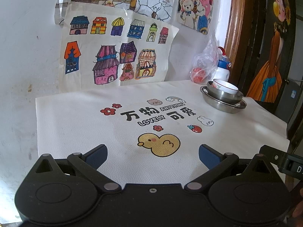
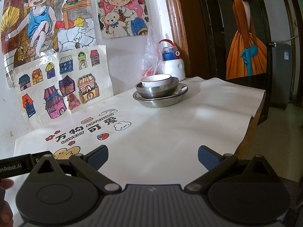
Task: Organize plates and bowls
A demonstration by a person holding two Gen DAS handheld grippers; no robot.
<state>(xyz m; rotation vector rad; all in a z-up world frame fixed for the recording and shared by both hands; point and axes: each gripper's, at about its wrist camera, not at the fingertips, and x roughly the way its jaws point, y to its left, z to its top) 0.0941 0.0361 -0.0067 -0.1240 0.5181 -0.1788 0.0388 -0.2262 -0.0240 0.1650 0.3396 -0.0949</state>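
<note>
Nearest each camera, the left gripper (image 1: 153, 154) and the right gripper (image 2: 153, 155) hang low over the front of the surface (image 2: 170, 132), each with jaws spread wide and nothing between the blue pads. Beyond them lies a white mat (image 1: 75, 124) printed with a yellow duck (image 1: 159, 143) and cartoon lettering, bare of dishes. Farther back, near the far right corner, the dishes sit nested in one pile: a white ceramic bowl (image 2: 156, 79) inside a steel bowl (image 2: 158, 90), which rests in a shallow steel plate (image 2: 161, 99). Just behind the pile stand a plastic bag (image 2: 151, 56) and a white bottle with a blue cap (image 2: 173, 64). Judging by this, the stacking looks done or nearly so, with both grippers well clear; any further move would call for a long reach forward to the pile.
</note>
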